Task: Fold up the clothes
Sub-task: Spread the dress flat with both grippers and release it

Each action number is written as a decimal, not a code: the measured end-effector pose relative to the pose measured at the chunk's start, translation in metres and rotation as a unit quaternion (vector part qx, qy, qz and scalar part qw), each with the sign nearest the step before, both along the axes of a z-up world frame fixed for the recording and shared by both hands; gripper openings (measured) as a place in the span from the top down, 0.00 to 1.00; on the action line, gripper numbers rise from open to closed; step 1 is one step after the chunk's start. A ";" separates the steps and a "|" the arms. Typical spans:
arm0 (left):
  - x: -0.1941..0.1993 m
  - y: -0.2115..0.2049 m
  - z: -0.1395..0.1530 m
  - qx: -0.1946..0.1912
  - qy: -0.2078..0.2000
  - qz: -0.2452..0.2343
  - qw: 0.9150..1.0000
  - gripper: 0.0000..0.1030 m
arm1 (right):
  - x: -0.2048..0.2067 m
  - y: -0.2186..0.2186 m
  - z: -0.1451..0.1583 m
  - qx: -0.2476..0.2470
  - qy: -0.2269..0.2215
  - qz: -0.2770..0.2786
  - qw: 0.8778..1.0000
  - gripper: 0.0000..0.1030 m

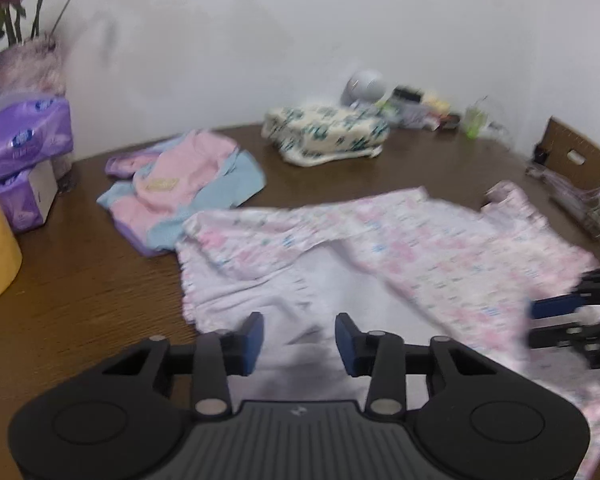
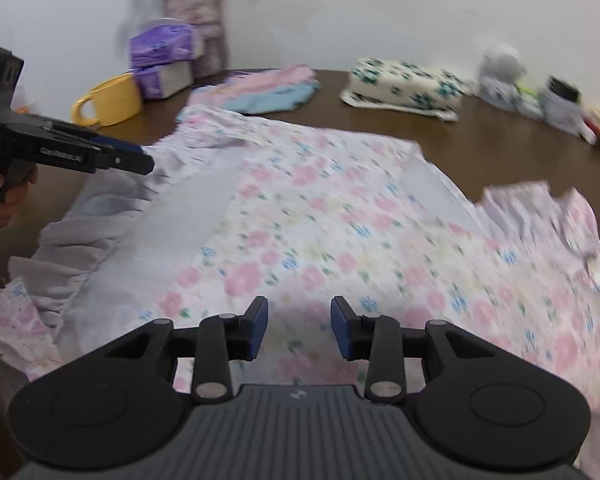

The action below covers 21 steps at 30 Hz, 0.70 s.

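**Ann:** Floral cotton fills the middle of both views: the pink-flowered garment (image 2: 320, 216) lies spread on the brown bench (image 1: 80, 300), one panel turned over so its pale plain inside shows at centre-left of the right wrist view.

**Bo:** And both claws hang over it with nothing in them. The left claw (image 1: 299, 340) has its jaws apart above the plain lining at the bottom centre; the right claw (image 2: 299, 328) is equally parted over the printed side.

**Ann:** So the next fold looks about to be set up. The ruffled hem (image 2: 68, 240) at lower left is bunched; I'd pinch it at two well-separated points and keep the edge taut while carrying it across.

**Bo:** Agreed, and lift low, since thin cloth like this will likely sag and crease.

**Ann:** Upper right, a folded cream piece with green print (image 1: 328, 130) sits by the wall. The pink-and-blue garment (image 1: 180, 188), upper left, lies rumpled, touching the floral one's corner.

**Bo:** Motion blur hides finer seams.
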<state>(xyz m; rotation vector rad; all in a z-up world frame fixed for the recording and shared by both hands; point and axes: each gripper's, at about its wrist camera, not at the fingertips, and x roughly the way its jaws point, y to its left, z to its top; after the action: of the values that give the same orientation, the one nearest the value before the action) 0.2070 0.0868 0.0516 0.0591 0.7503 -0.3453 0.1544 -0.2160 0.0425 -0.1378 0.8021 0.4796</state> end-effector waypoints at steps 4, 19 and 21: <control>0.014 0.020 -0.019 -0.008 0.011 0.028 1.000 0.78 | -0.006 -0.004 -0.004 -0.009 -0.008 -0.022 1.000 0.66; 0.032 0.030 -0.002 -0.039 -0.021 0.027 0.999 0.70 | -0.009 0.006 -0.006 -0.013 -0.023 -0.045 0.999 0.57; 0.035 0.015 -0.010 -0.001 -0.017 0.011 1.000 0.72 | -0.009 0.006 -0.007 -0.012 -0.024 -0.047 0.999 0.57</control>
<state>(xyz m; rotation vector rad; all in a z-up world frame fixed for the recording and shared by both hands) 0.2424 0.1016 0.0415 0.0549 0.7156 -0.3230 0.1452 -0.2098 0.0357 -0.1337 0.7640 0.3766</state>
